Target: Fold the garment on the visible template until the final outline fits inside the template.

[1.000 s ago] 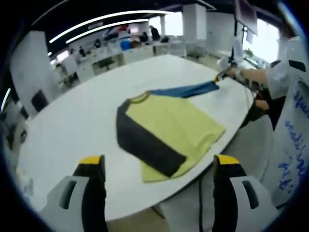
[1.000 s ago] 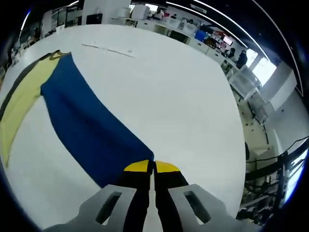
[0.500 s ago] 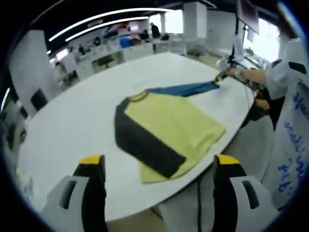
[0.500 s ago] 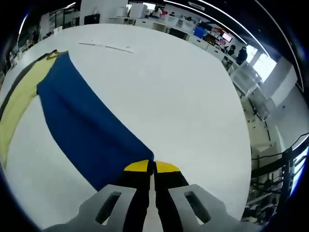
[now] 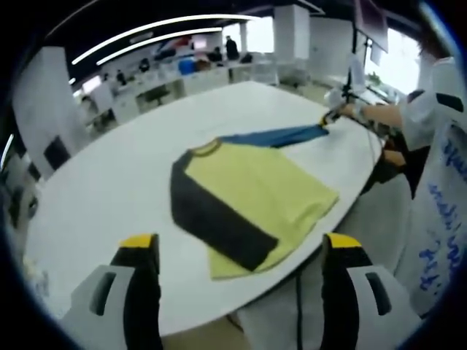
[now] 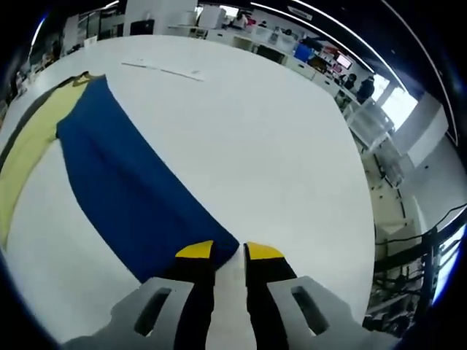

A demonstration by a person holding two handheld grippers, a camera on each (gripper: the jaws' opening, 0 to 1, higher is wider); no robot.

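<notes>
Right claw [image 6: 229,251] parted, blue sleeve [image 6: 124,193] released (flat on table [image 6: 263,131])

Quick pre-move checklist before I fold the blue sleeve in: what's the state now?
1. Right gripper open: ok, fingers apart, sleeve cuff at their tips.
2. Blue sleeve stretched flat on the table: ok.
3. Left gripper open and empty: ok.
4. Dark sleeve folded over the yellow body: ok.
5. Template outline around the garment: cannot tell.
</notes>
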